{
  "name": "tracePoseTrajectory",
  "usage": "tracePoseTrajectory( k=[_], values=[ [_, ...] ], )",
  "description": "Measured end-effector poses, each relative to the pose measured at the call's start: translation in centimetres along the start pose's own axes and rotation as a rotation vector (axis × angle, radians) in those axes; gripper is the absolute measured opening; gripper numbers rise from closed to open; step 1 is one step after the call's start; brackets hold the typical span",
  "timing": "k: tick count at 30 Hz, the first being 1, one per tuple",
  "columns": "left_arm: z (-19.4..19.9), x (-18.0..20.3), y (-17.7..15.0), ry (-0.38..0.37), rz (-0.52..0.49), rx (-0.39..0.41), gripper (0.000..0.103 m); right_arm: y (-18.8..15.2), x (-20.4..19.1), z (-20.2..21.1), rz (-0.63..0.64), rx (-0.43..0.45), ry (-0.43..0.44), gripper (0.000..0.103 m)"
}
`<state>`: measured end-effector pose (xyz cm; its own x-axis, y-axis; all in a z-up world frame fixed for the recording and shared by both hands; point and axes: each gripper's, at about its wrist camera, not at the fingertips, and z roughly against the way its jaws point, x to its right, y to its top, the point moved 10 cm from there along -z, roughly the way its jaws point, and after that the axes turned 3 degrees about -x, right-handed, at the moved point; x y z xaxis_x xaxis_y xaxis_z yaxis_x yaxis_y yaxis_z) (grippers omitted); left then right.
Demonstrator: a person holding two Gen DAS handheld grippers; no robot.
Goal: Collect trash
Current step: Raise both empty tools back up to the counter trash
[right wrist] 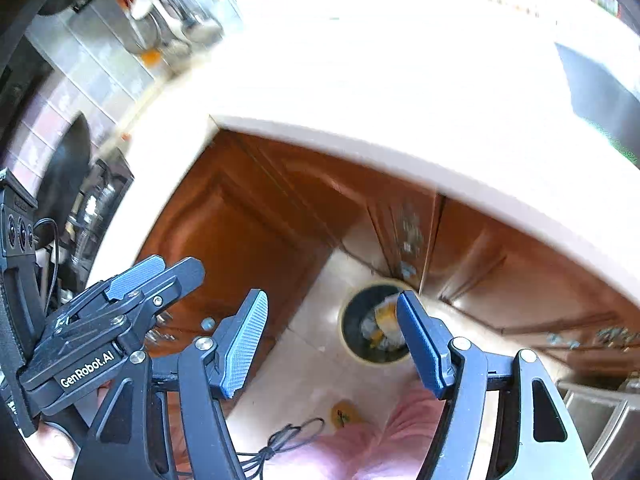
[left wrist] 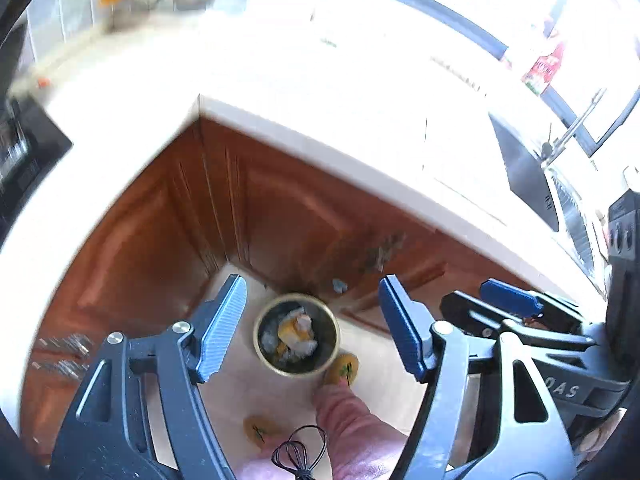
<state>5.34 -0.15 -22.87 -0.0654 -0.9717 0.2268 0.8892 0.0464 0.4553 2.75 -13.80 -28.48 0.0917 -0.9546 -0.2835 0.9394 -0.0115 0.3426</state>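
Trash bin (left wrist: 296,337) far below, between empty spread left claw (left wrist: 312,330) fingers

The pale tiled floor (left wrist: 240,392) carries a round trash bin (left wrist: 297,334) — wrappers inside — beside wooden cabinets (left wrist: 280,208).

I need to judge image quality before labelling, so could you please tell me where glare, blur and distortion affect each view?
Left wrist view: countertop blown out white by window light, far shelf items smeared, cabinets bent by fisheye, bin fairly clear. Right wrist view: the countertop equally washed out, wall tiles and cabinet doors motion-blurred, bin partly hidden behind a claw finger.
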Motion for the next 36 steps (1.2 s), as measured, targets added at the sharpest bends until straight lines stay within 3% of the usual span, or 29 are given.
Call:
tracePoseTrajectory(
  k=[9,18,24,28,36],
  values=[
    [6.1,2.8,10.2,0.029,-0.073,0.147,0.072,10.4,-2.9,11.1,0.07,0.166,0.028,0.069],
    [6.3,5.5,25.0,0.081,-0.068,0.236,0.074,25.7,0.3,15.1,0.084,0.252,0.062,0.069],
    [0.4,7.1,32.8,0.131,-0.075,0.221,0.074,36.9,6.6,11.9,0.062,0.227,0.059,0.069],
    [-4.6,7.5,36.7,0.168,-0.078,0.202,0.074,43.1,11.3,7.7,0.019,0.183,0.057,0.069],
    [-15.8,5.9,40.7,0.187,-0.012,0.112,0.074,49.7,19.3,-1.1,-0.088,0.098,0.065,0.065]
  ],
)
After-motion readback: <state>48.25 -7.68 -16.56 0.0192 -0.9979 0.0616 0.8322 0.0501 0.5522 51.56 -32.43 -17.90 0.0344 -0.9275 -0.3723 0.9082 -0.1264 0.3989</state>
